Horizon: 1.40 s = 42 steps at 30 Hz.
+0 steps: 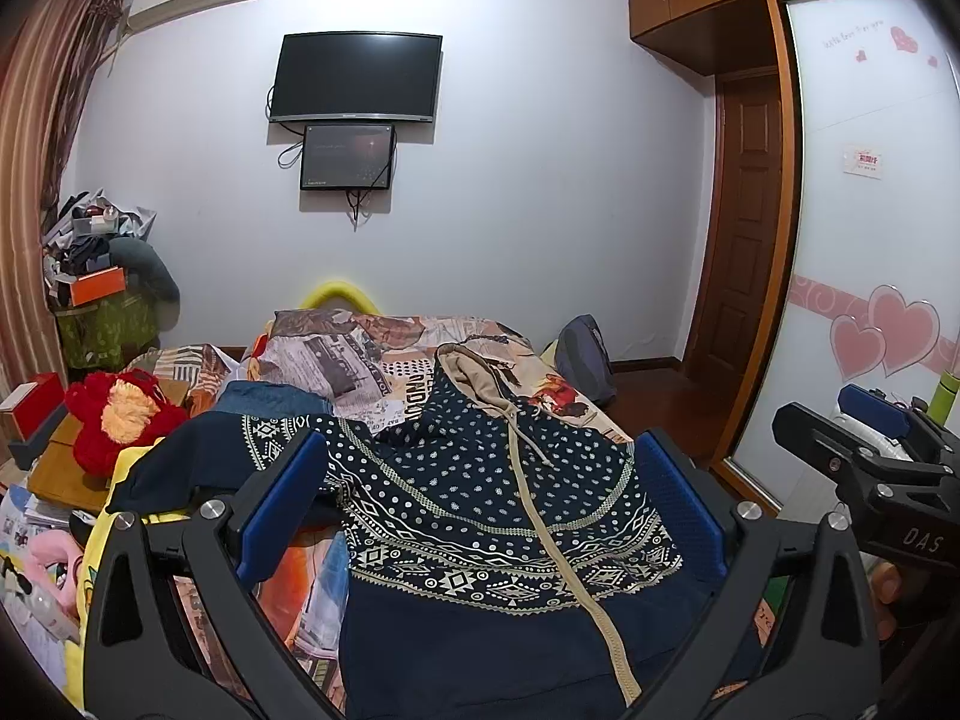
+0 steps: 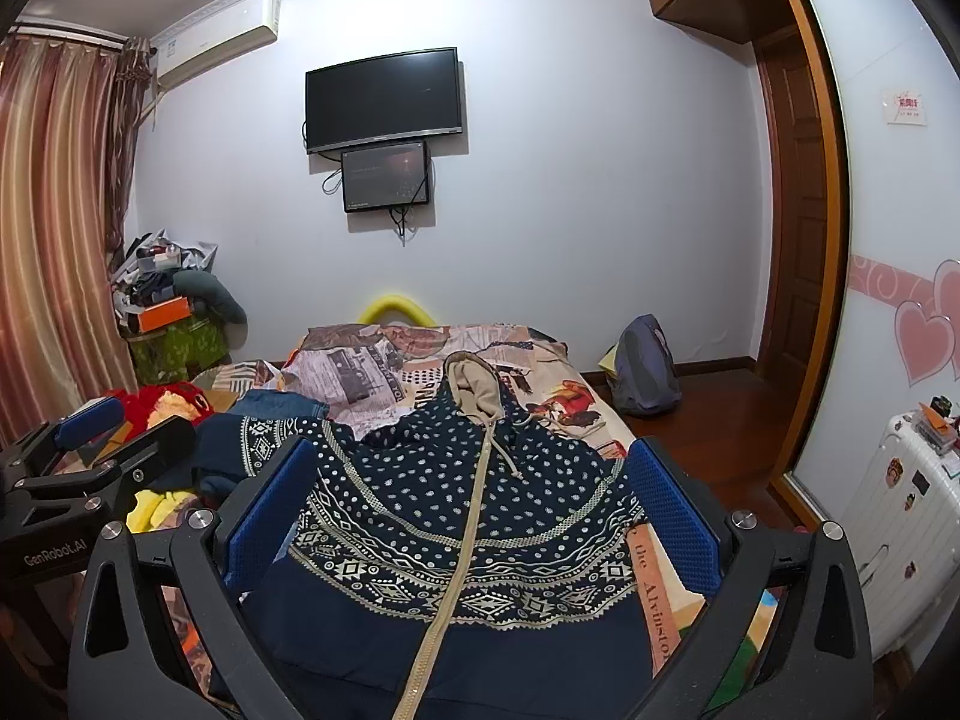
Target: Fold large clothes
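White walls close in a bedroom where a bed [image 1: 540, 396] with a picture-print cover fills the middle, and everything else can be placed from that bed. On it lies a navy hoodie [image 1: 480, 510] with white dots and patterned bands, front up, its beige zipper running down the middle and its beige-lined hood [image 2: 474, 384] pointing toward the far end of the bed. One sleeve stretches off toward the bed's left side.

On the wall beyond the bed hangs a dark television [image 1: 357, 77] with a smaller screen [image 1: 348, 157] just under it. Left of the bed sit a red plush toy [image 1: 120, 420] and a pile of clutter; right of it, on the floor, leans a grey backpack [image 2: 645, 375].

Both views look down the hoodie from the near end of the bed. The left tongs [image 1: 480, 516] are spread wide above the hoodie's chest with nothing between the blue pads. The right tongs [image 2: 474, 522] are likewise spread wide over the garment, empty.

Only the left wrist view shows the right tongs from the side, off the bed's right edge. Only the right wrist view shows the left tongs off the bed's left side, and a white suitcase [image 2: 900, 540] with stickers to the right of the bed.
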Available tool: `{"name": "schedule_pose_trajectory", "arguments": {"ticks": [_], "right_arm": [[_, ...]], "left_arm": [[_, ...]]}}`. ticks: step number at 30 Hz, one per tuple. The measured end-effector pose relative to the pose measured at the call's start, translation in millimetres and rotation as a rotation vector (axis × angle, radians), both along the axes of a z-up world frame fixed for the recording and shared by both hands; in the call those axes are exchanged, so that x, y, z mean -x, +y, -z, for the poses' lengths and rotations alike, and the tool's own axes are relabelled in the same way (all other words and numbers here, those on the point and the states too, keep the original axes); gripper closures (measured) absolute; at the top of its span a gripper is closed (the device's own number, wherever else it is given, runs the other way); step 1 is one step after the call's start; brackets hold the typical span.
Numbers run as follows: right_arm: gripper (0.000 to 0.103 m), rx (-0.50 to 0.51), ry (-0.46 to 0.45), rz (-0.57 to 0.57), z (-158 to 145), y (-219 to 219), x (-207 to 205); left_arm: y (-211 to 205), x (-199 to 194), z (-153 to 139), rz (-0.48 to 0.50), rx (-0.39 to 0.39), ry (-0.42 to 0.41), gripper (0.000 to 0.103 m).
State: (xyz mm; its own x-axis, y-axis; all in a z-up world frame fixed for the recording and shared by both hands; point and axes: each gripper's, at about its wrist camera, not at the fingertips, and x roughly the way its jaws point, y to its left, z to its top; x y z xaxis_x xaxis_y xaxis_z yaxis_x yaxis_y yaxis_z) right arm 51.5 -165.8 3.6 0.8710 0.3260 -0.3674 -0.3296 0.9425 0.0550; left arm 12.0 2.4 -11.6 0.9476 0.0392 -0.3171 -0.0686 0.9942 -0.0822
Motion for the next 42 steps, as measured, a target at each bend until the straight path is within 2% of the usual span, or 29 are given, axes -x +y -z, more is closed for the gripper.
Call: {"name": "schedule_pose_trajectory", "arguments": {"ticks": [27,37,42], "right_arm": [[0.000,0.006,0.012,-0.003,1,8,-4],[0.000,0.039,0.042,0.007,10,20,-29],[0.000,0.081,0.059,-0.013,19,32,-52]], "left_arm": [[10,-7,6,-0.028,-0.012,0.012,0.000],[41,-28,17,-0.073,0.004,0.044,0.000],[75,-48,26,-0.085,0.057,0.076,0.000]]}}
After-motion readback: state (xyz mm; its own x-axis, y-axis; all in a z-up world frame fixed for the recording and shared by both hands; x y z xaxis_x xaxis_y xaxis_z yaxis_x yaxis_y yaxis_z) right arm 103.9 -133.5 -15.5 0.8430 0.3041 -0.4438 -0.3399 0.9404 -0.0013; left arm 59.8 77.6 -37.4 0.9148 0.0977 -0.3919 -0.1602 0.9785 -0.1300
